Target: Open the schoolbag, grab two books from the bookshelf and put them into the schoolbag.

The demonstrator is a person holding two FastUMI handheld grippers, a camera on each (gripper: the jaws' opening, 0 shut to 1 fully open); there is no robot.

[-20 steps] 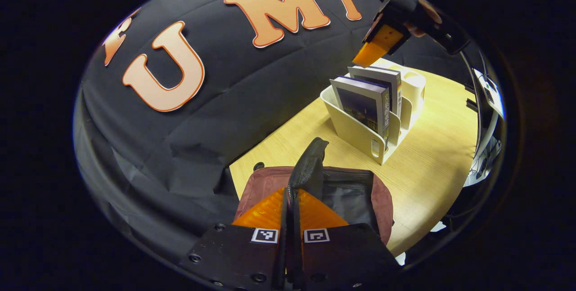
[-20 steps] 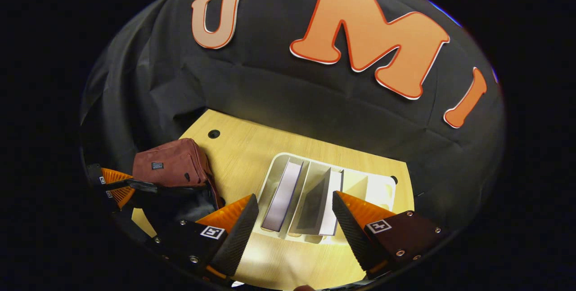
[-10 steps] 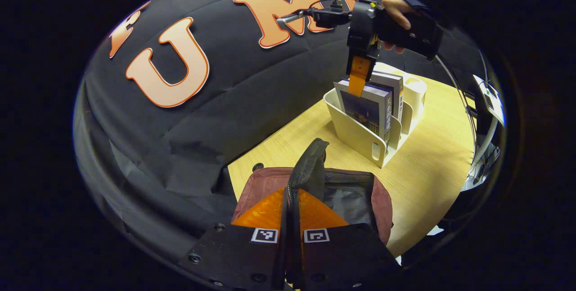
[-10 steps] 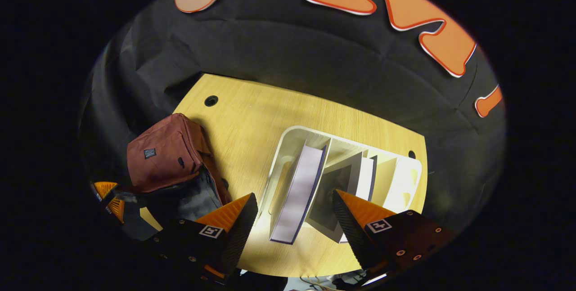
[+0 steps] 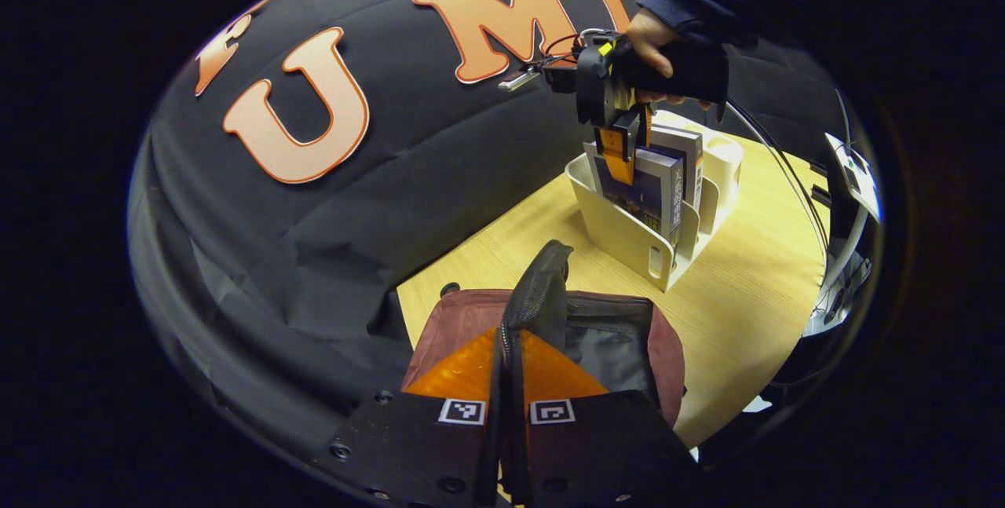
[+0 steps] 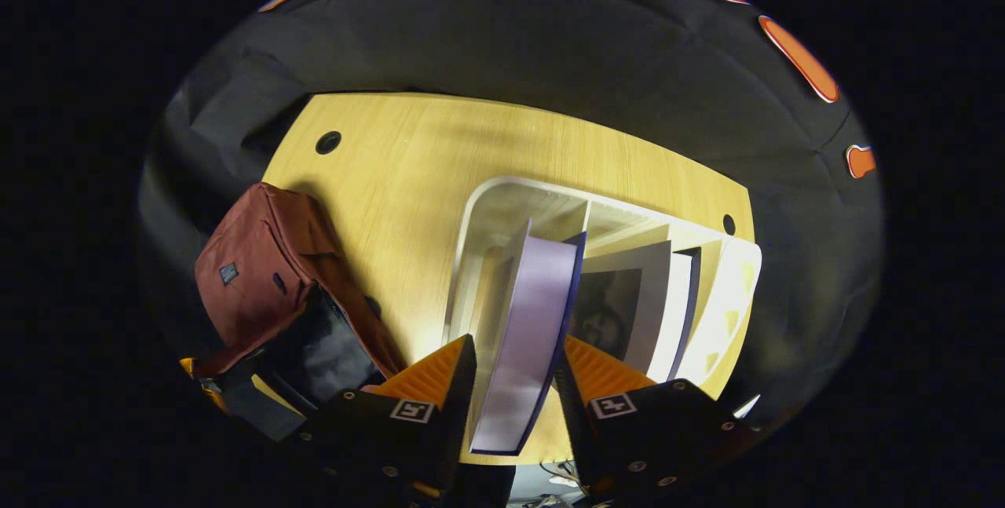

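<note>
1. Fingers of the right gripper now straddle the nearest book in the bookshelf, one on each cover; they have dropped and narrowed from a wide-open hover above the shelf a second ago. Whether both already press on the covers, I cannot tell.
2. Seen from the left gripper view, the right gripper points straight down onto that book, a hand holding it from above.
3. Fingers of the left gripper are closed on the schoolbag's black flap, keeping the schoolbag open just as before; it sits on the bench near the bookshelf.
4. A second book stands in the next slot.
5. My reading: the first pick is nearly complete; squeeze, then lift straight up so the book clears the dividers.
</note>
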